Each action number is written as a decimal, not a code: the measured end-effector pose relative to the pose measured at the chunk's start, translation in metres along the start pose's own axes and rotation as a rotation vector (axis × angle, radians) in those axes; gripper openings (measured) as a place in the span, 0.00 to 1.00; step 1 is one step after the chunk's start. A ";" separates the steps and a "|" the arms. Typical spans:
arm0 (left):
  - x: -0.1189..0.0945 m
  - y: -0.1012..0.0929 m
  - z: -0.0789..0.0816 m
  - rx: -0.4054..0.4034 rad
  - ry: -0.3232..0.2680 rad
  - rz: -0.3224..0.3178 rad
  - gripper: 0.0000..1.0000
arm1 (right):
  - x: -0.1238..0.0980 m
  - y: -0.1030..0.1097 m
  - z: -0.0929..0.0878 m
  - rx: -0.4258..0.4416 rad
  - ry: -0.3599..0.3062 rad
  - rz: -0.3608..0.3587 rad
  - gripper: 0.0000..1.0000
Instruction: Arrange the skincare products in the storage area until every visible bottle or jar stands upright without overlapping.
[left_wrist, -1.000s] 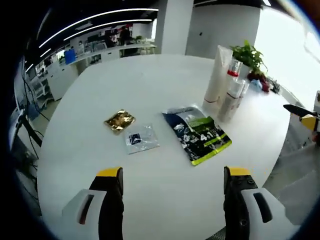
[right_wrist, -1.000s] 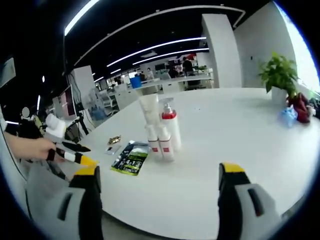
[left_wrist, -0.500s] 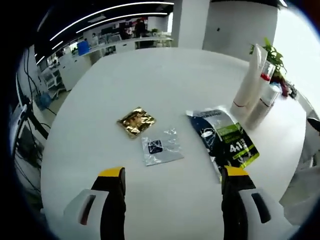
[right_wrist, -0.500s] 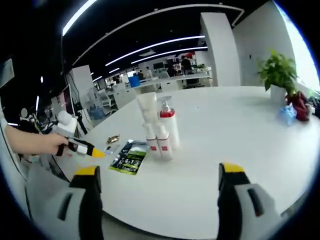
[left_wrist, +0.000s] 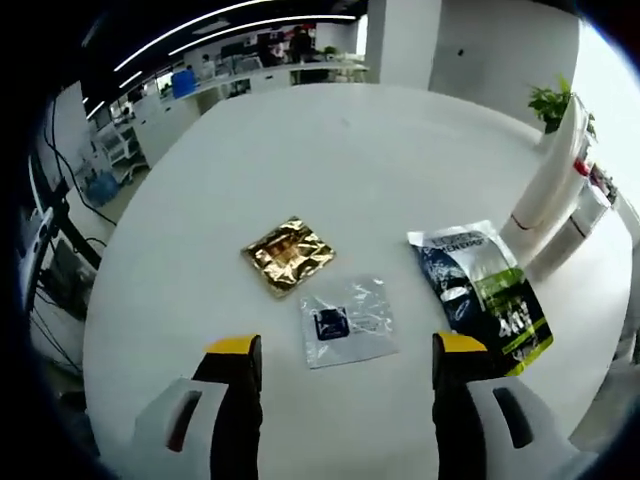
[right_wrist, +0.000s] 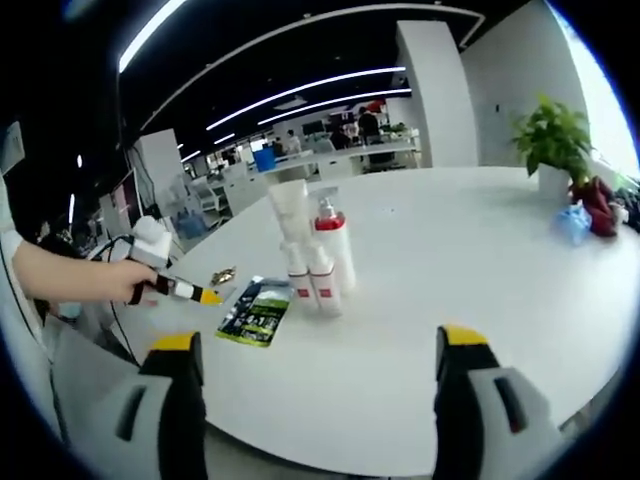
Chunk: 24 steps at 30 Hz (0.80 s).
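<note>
L gripper (left_wrist: 340, 350) jaws wide, empty, hovering over clear sachet (left_wrist: 346, 322) — bottle cluster (right_wrist: 312, 255) already upright just past green pouch (left_wrist: 484, 288), so come down square on the sachet, nip an edge, don't bump bottles — R gripper (right_wrist: 315, 345) wide too.

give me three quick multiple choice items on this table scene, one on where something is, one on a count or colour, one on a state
1. The clear sachet lies where?
A. between the gold sachet and the dark green pouch
B. on top of the pouch
C. beside the potted plant

2. How many flat packets lie on the table?
A. one
B. three
C. five

3. The left gripper is:
A. shut on the gold sachet
B. shut on a bottle
C. open, holding nothing

Answers: 1 A, it sits in the gap between them; 2 B, gold, clear and dark green; 3 C, jaws stand apart over the bare table.
</note>
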<state>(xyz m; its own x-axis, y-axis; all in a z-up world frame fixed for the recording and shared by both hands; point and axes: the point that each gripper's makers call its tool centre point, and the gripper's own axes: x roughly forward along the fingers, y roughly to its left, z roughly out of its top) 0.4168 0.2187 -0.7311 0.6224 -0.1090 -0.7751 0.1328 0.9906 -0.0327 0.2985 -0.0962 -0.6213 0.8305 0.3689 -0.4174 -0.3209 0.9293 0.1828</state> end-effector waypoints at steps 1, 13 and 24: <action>0.001 0.000 0.000 0.004 0.003 0.006 0.63 | 0.000 0.000 0.000 0.001 0.001 -0.001 0.97; 0.010 0.003 -0.005 -0.007 0.046 0.025 0.49 | 0.001 -0.001 -0.001 0.001 0.005 -0.007 0.96; 0.011 0.002 -0.005 -0.012 0.056 0.029 0.38 | 0.000 -0.001 -0.001 0.008 0.002 -0.010 0.96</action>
<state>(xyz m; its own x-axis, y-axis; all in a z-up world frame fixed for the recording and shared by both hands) 0.4204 0.2202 -0.7424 0.5820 -0.0757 -0.8097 0.1054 0.9943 -0.0171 0.2989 -0.0973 -0.6223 0.8326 0.3600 -0.4208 -0.3095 0.9326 0.1855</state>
